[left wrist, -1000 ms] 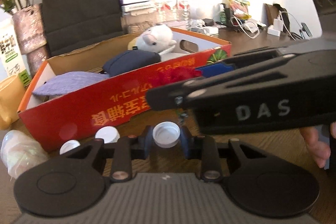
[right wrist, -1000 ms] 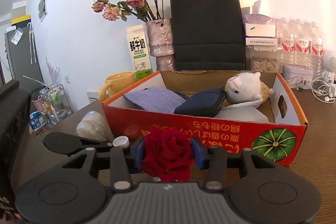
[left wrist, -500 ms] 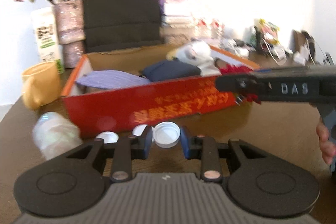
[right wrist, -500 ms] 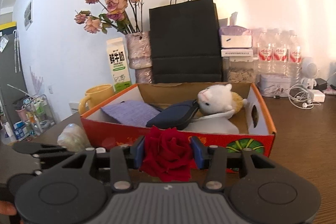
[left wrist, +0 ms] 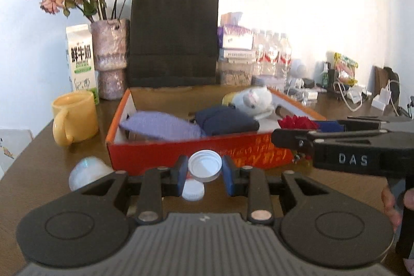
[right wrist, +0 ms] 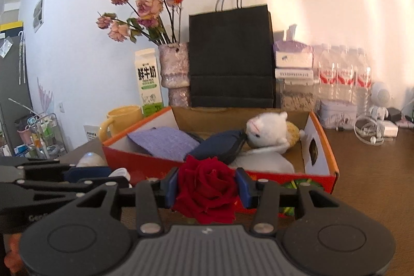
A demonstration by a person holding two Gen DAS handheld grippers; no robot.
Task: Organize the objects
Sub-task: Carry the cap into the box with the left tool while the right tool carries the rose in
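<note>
Red cardboard is where everything is headed: the box (left wrist: 196,149) sits open-topped on the tabletop (left wrist: 336,177) straight ahead of both of your hands, already holding a purple cloth (left wrist: 160,127), a dark blue pouch (left wrist: 225,122) and a white plush toy (left wrist: 254,100), so it reads as the collecting bin for the loose things. Your left gripper (left wrist: 204,173) has its jaws drawn in narrow on a white bottle cap (left wrist: 205,165), pinched by its rim with the hollow side facing you, a grip that keeps such a flat, slippery piece from twisting out. It hangs just short of the box's near wall, above another white cap (left wrist: 192,192) lying on the tabletop, with a crumpled clear bottle (left wrist: 86,173) off to the left, both still to be sorted by the look of it. Your right gripper (right wrist: 207,188) has its jaws closed moderately on a red rose (right wrist: 205,192), squeezing the bloom from both sides; the petals bulge past the pads, so a light hold seems wise. The rose is level with the box's front rim, near the right corner. Both items likely need lifting over that wall before release, one hand at a time so the tools do not collide.
</note>
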